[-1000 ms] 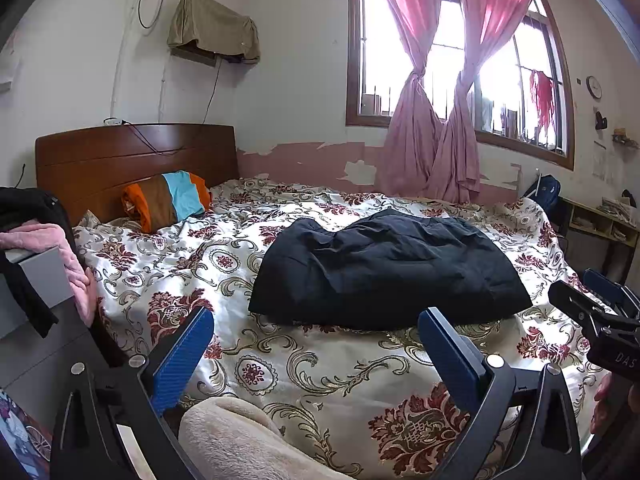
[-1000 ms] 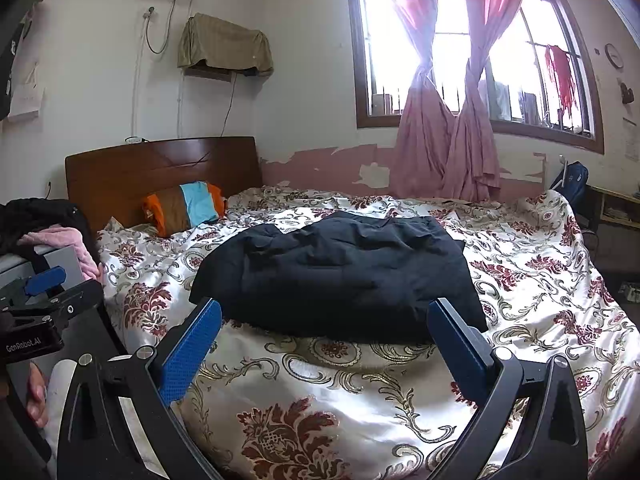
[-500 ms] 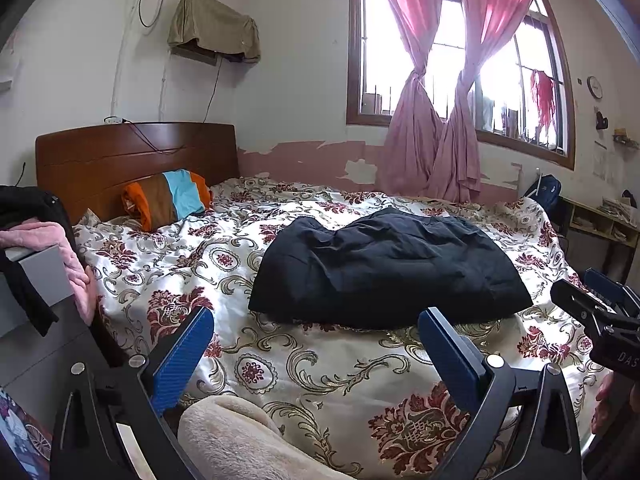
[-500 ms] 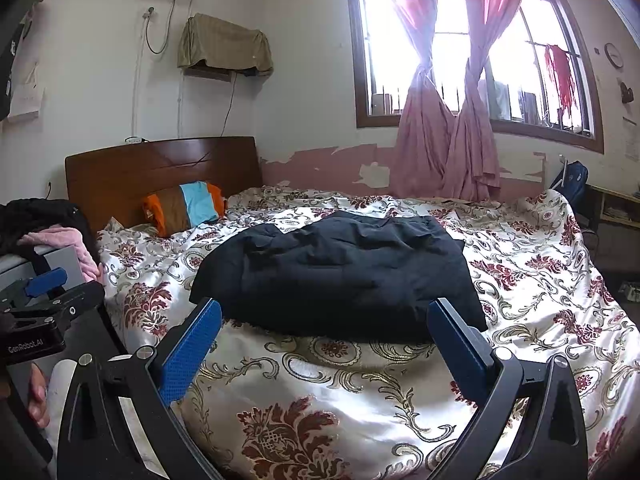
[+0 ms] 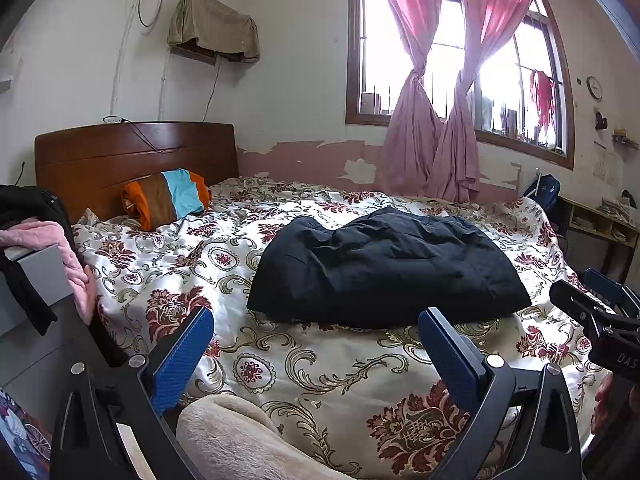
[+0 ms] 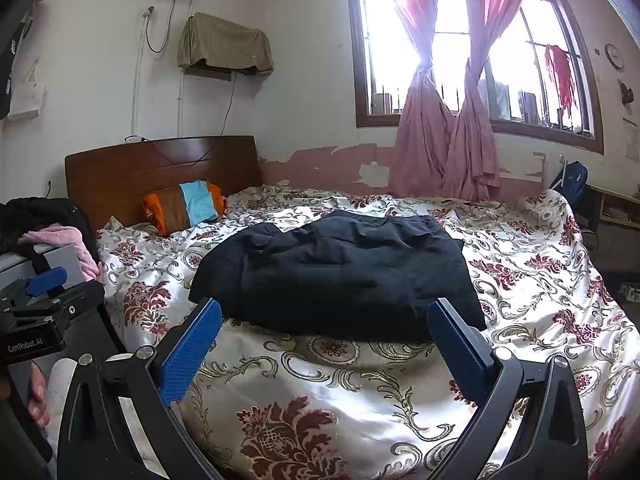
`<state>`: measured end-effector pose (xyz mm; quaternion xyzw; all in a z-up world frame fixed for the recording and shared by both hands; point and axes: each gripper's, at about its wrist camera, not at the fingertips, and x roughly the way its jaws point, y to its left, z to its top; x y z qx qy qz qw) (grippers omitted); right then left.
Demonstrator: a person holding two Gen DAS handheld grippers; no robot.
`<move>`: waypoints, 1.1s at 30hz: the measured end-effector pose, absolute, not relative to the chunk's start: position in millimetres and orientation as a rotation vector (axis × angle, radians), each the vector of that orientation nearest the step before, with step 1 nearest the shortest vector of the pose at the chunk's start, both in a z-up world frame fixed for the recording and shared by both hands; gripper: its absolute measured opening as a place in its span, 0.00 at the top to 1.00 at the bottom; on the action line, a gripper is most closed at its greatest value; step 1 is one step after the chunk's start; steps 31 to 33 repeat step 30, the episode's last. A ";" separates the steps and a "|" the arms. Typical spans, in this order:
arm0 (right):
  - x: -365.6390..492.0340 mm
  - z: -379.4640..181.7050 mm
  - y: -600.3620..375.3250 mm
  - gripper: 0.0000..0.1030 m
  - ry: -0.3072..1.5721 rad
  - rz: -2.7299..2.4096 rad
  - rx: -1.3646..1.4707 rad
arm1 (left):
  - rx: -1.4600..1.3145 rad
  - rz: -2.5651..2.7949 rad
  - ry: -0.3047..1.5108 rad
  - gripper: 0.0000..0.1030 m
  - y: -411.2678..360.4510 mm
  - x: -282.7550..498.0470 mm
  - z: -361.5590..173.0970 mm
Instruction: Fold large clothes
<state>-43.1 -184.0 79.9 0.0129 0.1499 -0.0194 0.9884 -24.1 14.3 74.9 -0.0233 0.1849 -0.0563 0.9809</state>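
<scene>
A large black garment (image 5: pixel 384 268) (image 6: pixel 340 276) lies folded into a rough rectangle in the middle of the bed, on a floral quilt (image 5: pixel 304 364) (image 6: pixel 320 380). My left gripper (image 5: pixel 316 344) hovers over the near edge of the bed, short of the garment, open with nothing between its blue pads. My right gripper (image 6: pixel 324 340) is also open and empty, with the garment's near edge showing between its fingers. Each gripper shows at the edge of the other's view: the right one (image 5: pixel 600 312) at far right, the left one (image 6: pixel 44 292) at far left.
A striped orange, brown and blue pillow (image 5: pixel 168 200) leans on the wooden headboard (image 5: pixel 132 152). Pink and black clothes (image 5: pixel 44 240) hang over a grey cabinet at left. A beige fleece cloth (image 5: pixel 236 436) lies under my left gripper. A window with pink curtains (image 5: pixel 440 128) is behind the bed.
</scene>
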 end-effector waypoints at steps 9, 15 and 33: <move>-43.0 79.9 -185.4 0.02 0.302 -0.037 0.026 | -0.045 -0.115 0.374 0.00 14.5 -23.6 74.7; -43.6 78.9 -184.2 0.02 0.303 -0.038 0.027 | -0.032 -0.079 0.388 0.00 11.4 -21.9 72.1; -42.9 78.0 -183.3 0.02 0.308 -0.040 0.028 | -0.022 -0.084 0.403 0.00 7.1 -21.4 67.0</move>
